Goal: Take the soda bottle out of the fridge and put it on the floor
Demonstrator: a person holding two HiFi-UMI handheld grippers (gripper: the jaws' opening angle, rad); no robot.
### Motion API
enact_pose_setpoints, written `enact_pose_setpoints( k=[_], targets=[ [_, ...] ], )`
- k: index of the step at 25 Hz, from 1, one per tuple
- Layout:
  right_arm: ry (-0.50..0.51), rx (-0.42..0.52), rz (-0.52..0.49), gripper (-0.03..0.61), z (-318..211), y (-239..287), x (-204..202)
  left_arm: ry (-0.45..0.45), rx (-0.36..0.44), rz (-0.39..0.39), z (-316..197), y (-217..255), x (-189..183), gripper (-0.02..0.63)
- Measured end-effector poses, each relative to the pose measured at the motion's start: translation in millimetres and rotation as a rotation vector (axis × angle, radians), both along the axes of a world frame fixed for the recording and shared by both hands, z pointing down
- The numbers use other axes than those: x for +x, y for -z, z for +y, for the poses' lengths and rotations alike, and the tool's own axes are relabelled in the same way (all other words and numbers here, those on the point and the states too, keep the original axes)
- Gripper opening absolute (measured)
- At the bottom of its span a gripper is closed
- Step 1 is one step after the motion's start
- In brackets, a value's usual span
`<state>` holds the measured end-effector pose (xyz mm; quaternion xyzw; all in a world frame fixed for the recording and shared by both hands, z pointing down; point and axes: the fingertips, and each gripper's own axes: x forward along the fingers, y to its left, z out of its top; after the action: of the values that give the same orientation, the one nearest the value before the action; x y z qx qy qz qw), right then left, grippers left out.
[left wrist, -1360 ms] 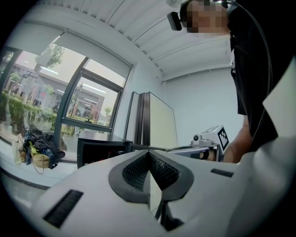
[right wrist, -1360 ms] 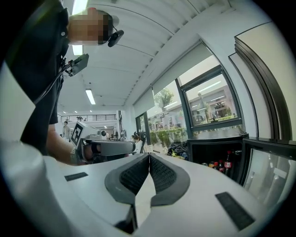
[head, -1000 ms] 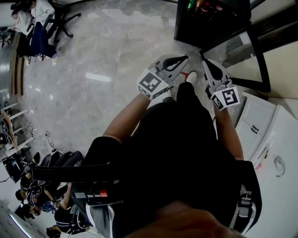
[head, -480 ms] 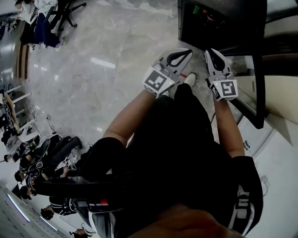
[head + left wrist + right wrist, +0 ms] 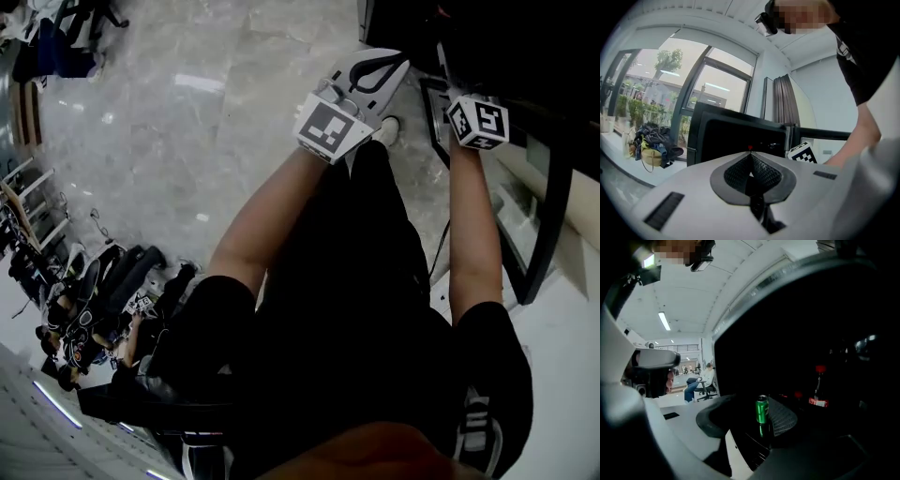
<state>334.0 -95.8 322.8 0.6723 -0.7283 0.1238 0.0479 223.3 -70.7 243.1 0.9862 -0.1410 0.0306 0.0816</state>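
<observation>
Standing upright on a shelf inside the dark fridge (image 5: 843, 333), the soda bottle (image 5: 818, 389) is noted in the right gripper view, identified by its red cap and red label. A green can (image 5: 762, 409) is seen on the same shelf, to the left of the bottle and apart from it. The right gripper (image 5: 752, 400) is pointed into the fridge interior. Its jaws are set partly apart, having just been opening, and nothing is clamped. The can shows in the gap between them (whether it lies within the jaws or beyond them cannot be told), and no pad is pressed on it. The bottle is not touched.

The left gripper (image 5: 750, 152) is held level before the black fridge front, its jaws closed tip to tip with nothing between them. In the head view both grippers are extended forward at the top of the frame. The marker cube (image 5: 478, 122) of the right one is visible, while its jaws are lost in the dark opening. The glass fridge door (image 5: 548, 216) is swung open at the right. The marble floor (image 5: 187, 141) is observed to the left.
</observation>
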Motion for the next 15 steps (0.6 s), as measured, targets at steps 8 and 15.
enact_pose_setpoints(
  k=[8, 15],
  targets=[
    [-0.183, -0.035, 0.060, 0.289, -43.2, -79.0, 50.0, 0.018, -0.011, 0.001, -26.5, -60.2, 4.2, -0.003],
    [-0.266, 0.011, 0.101, 0.311, -67.0, -96.8, 73.6, 0.027, -0.052, 0.020, -35.8, -92.3, 4.6, -0.003]
  ],
)
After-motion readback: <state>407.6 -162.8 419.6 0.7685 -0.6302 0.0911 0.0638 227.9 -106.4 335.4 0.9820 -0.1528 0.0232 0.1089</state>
